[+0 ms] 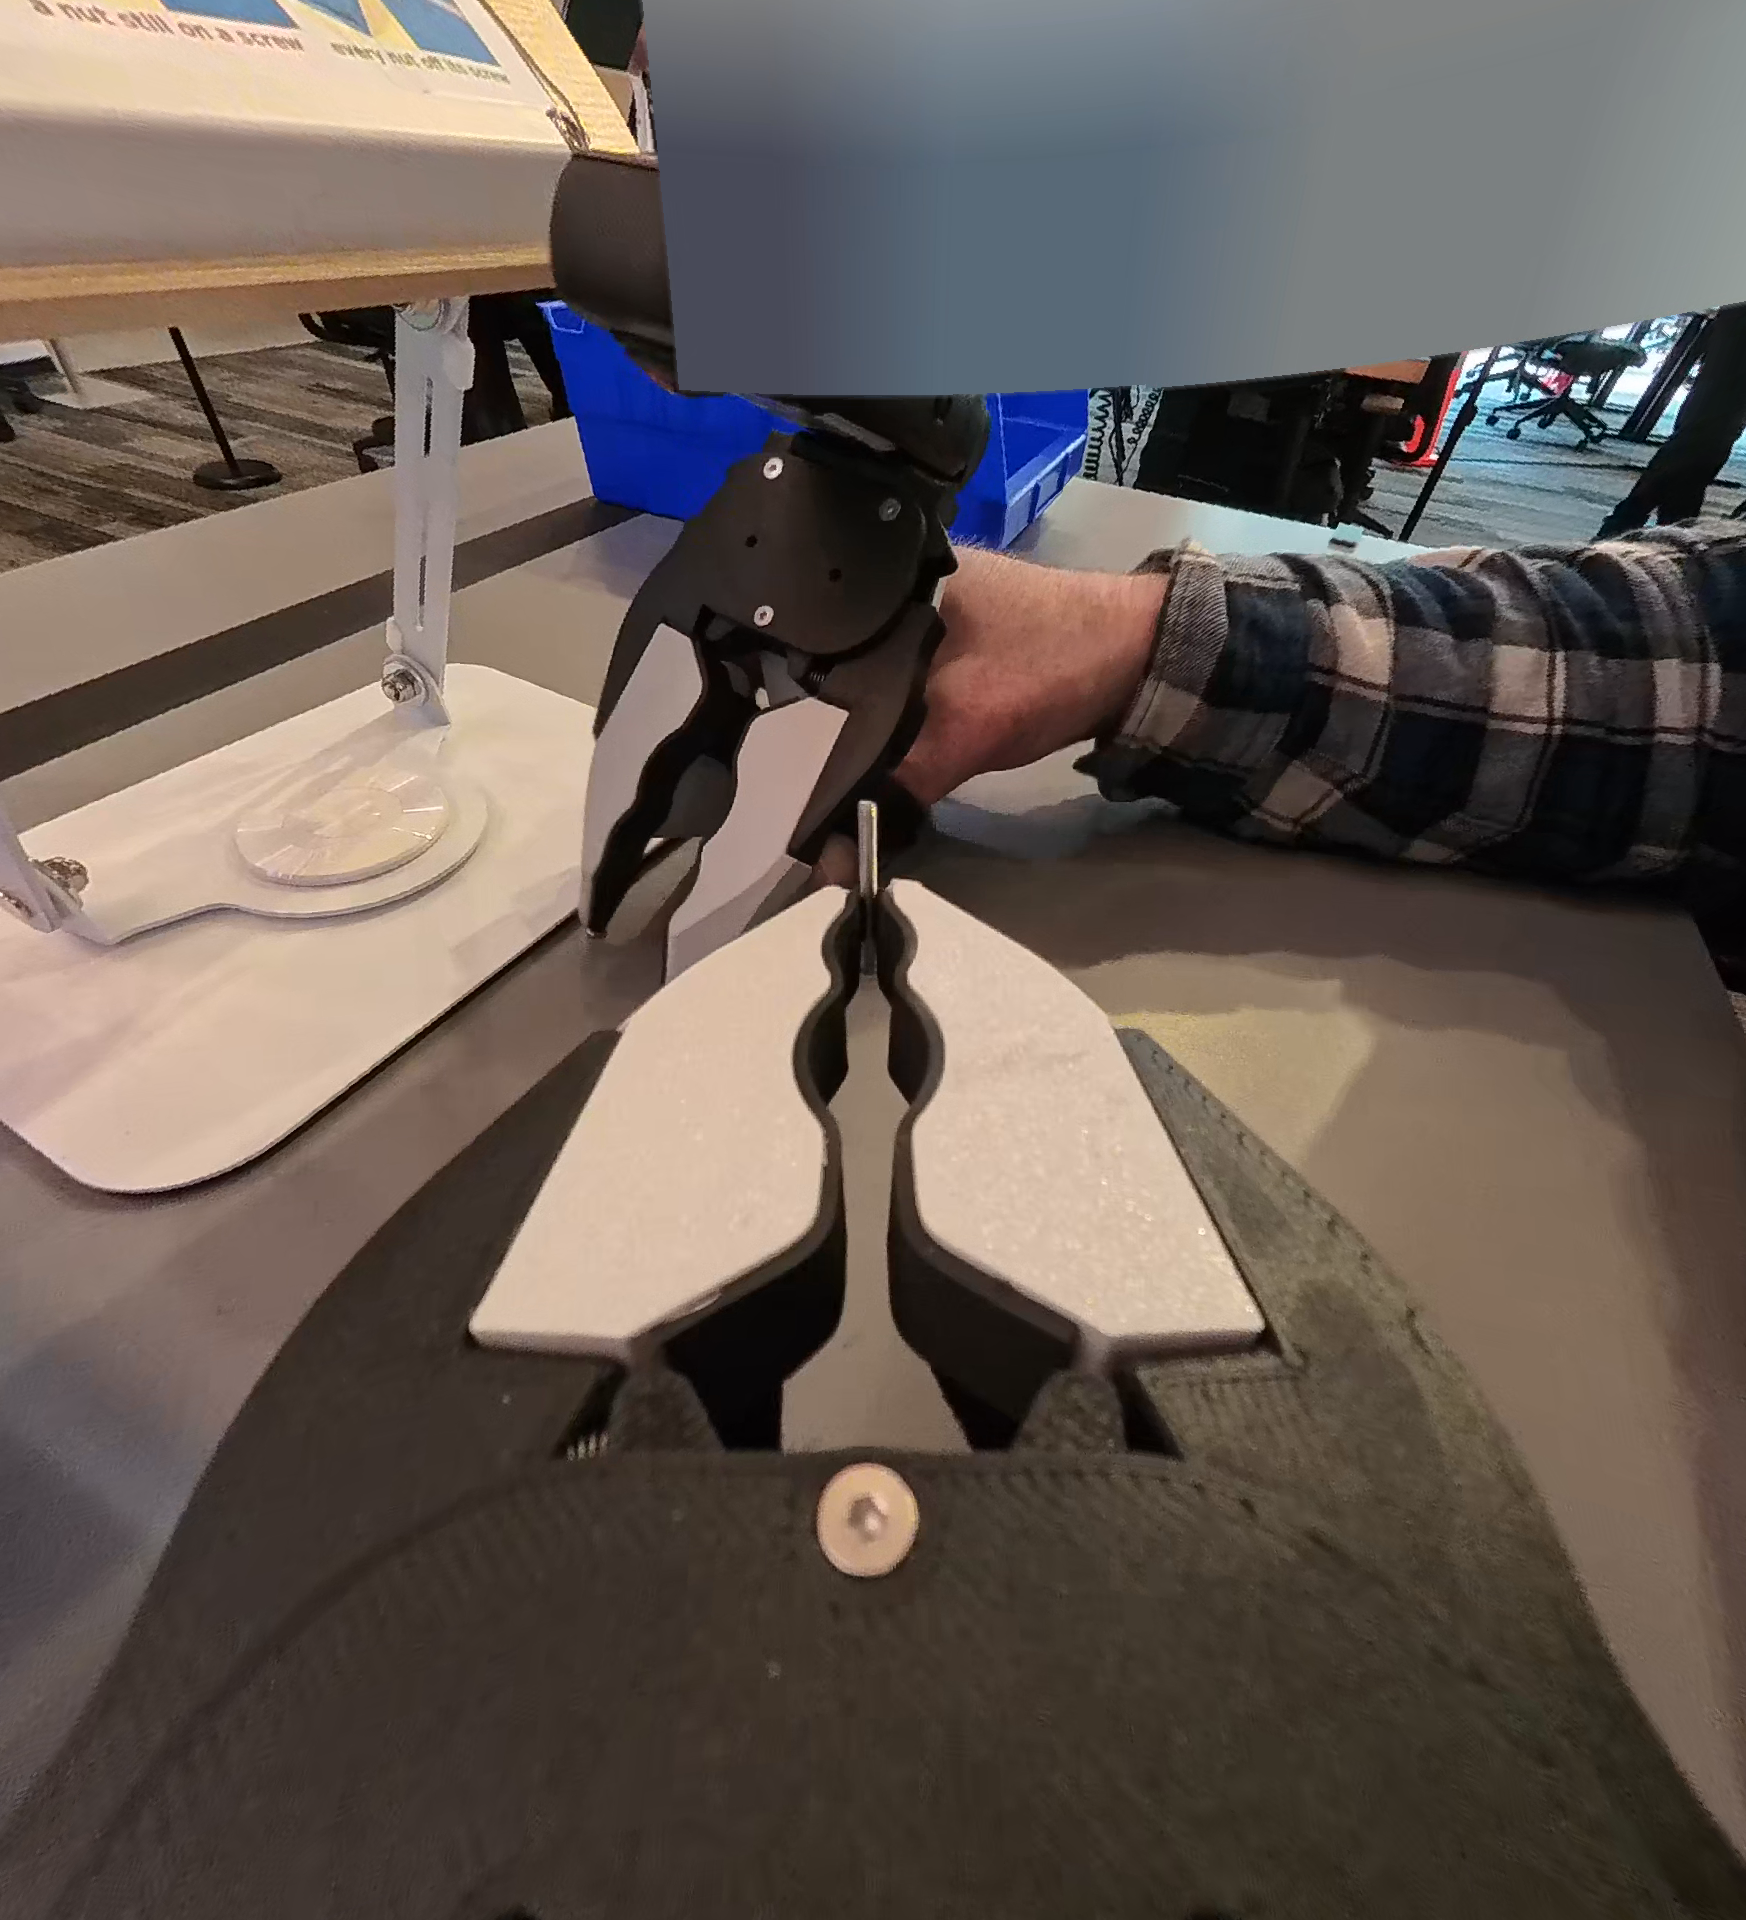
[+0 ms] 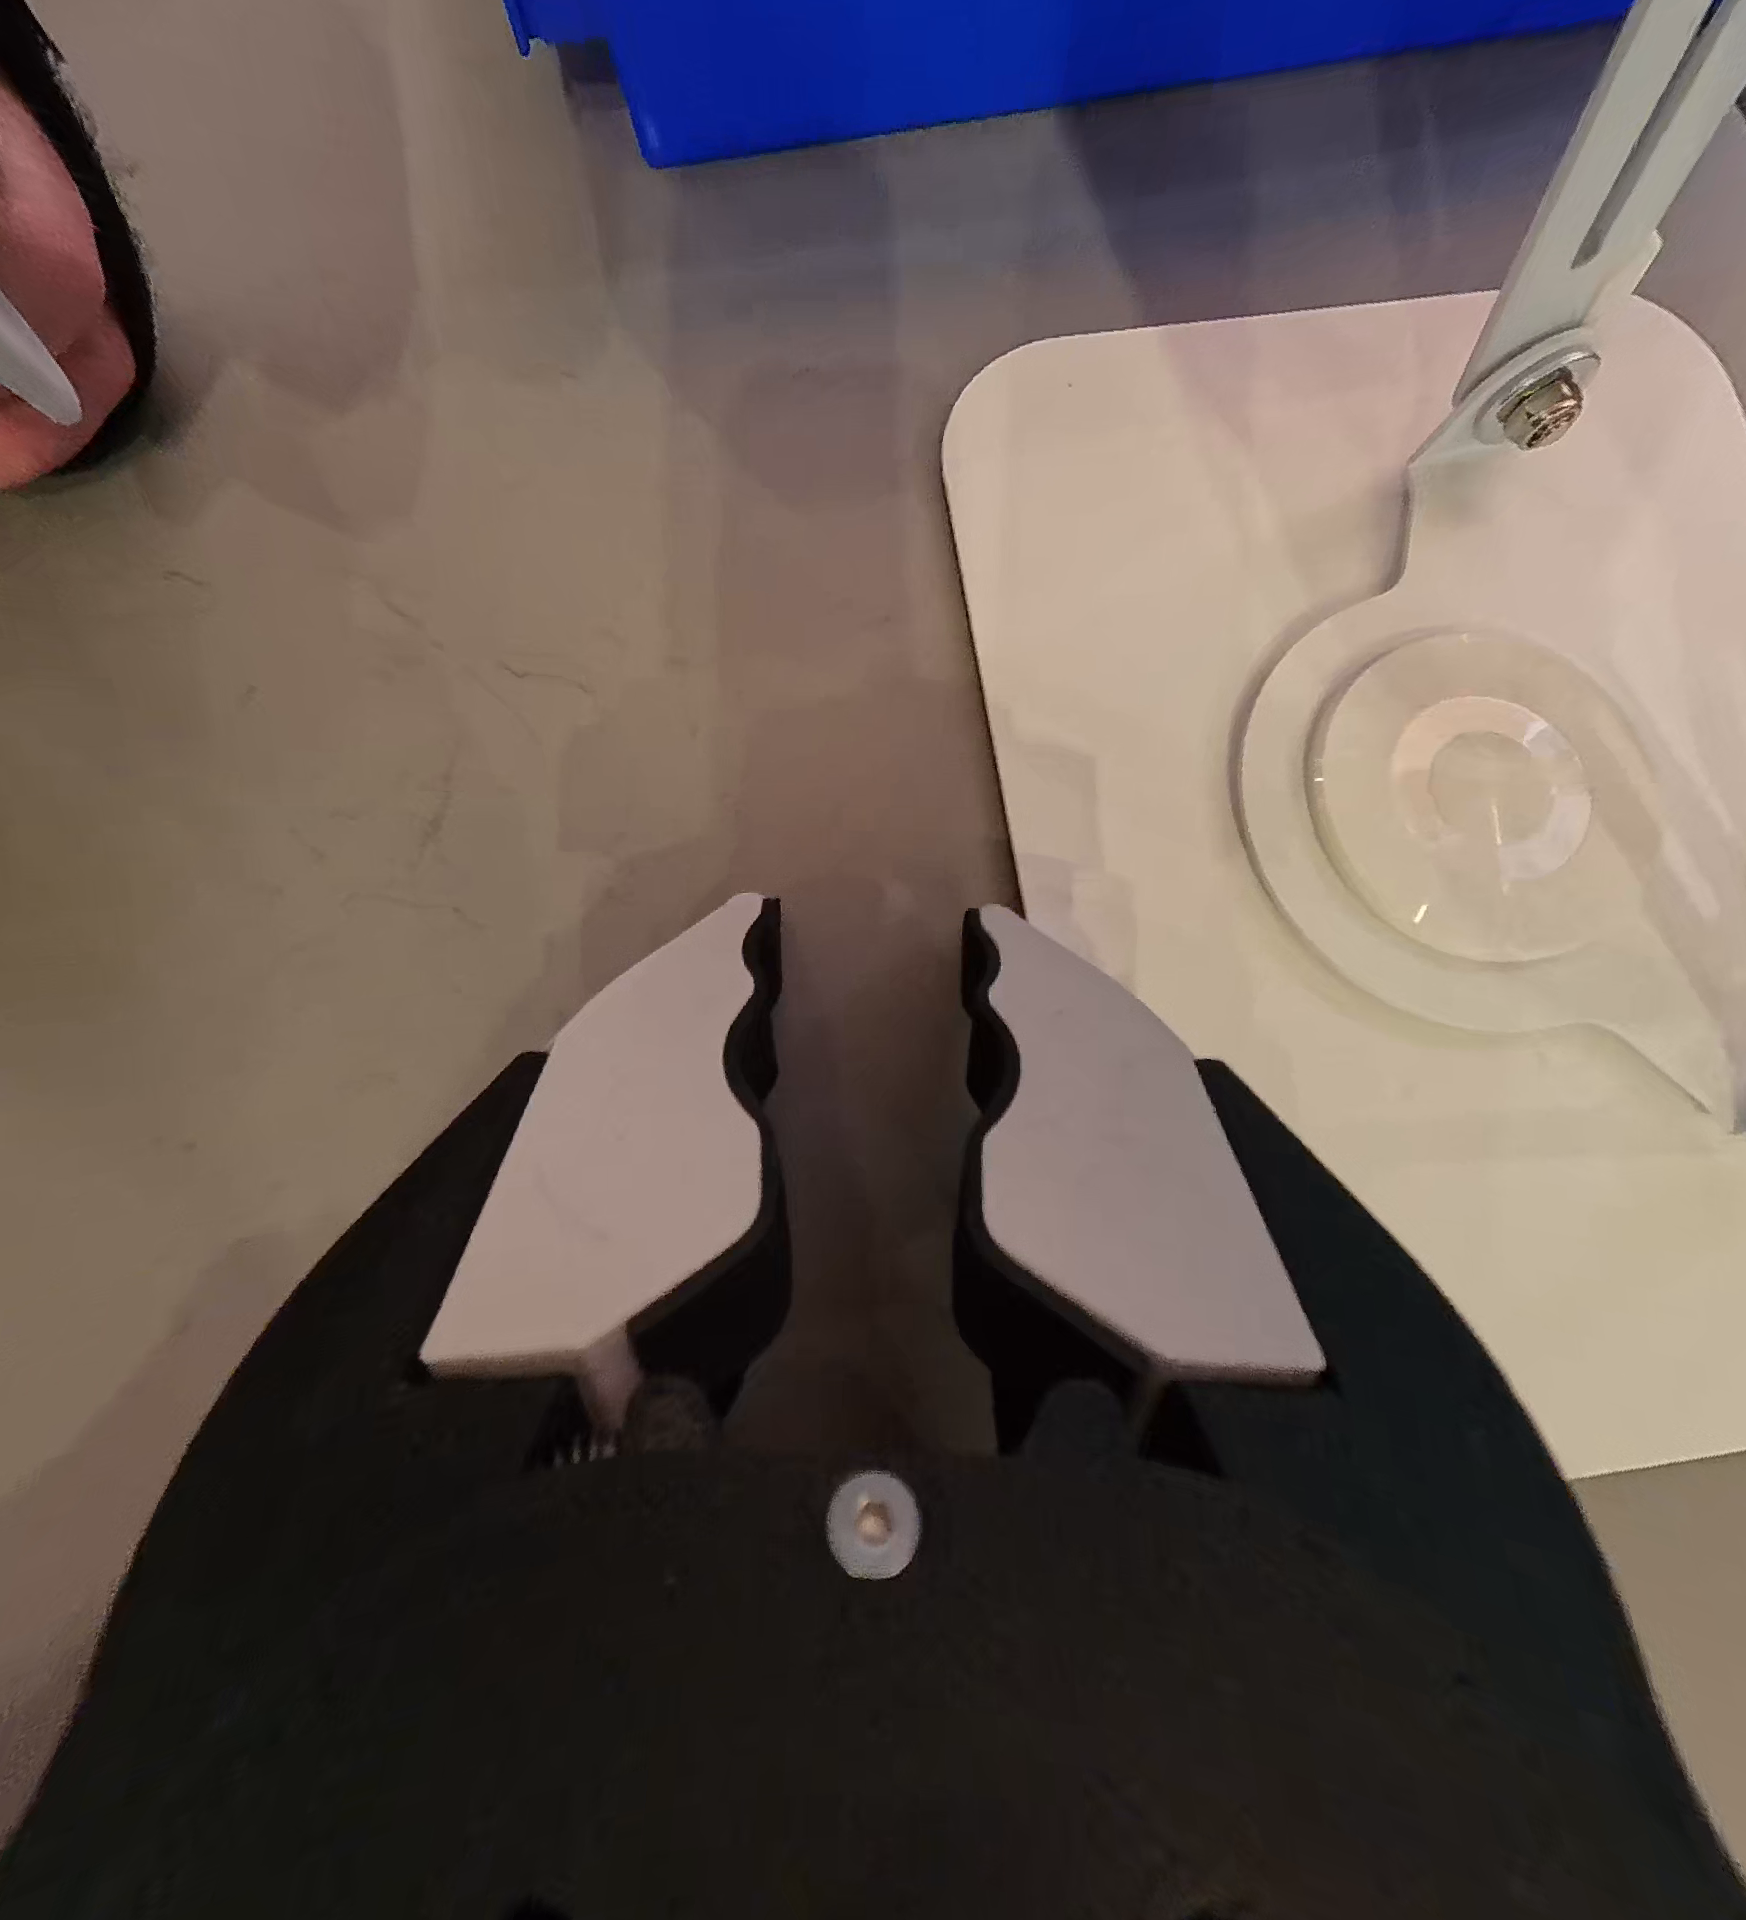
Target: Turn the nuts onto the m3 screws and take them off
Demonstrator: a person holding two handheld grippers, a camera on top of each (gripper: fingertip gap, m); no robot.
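My left gripper [image 1: 869, 909] is shut on a thin metal screw [image 1: 867, 852]. The screw stands upright between the fingertips and sticks up above them, over the grey table [image 1: 1368, 1039]. My right gripper [image 2: 869, 914] is open and empty, pointing down at bare table next to the white base plate [image 2: 1108, 623]. In the left wrist view the right gripper [image 1: 703, 894] hangs just behind and left of the screw, jaws apart, with a hand behind it. One pale finger of the left gripper [image 2: 7, 332] shows at the top left of the right wrist view.
A white stand with slotted metal legs [image 1: 427, 499] and a base plate [image 1: 225, 987] stands at the left and carries a tilted board [image 1: 225, 135]. A blue bin [image 1: 1014, 468] sits at the table's far edge. A plaid-sleeved arm [image 1: 1471, 707] lies across the right. Some 12 cm of space lies between my two pairs of fingers.
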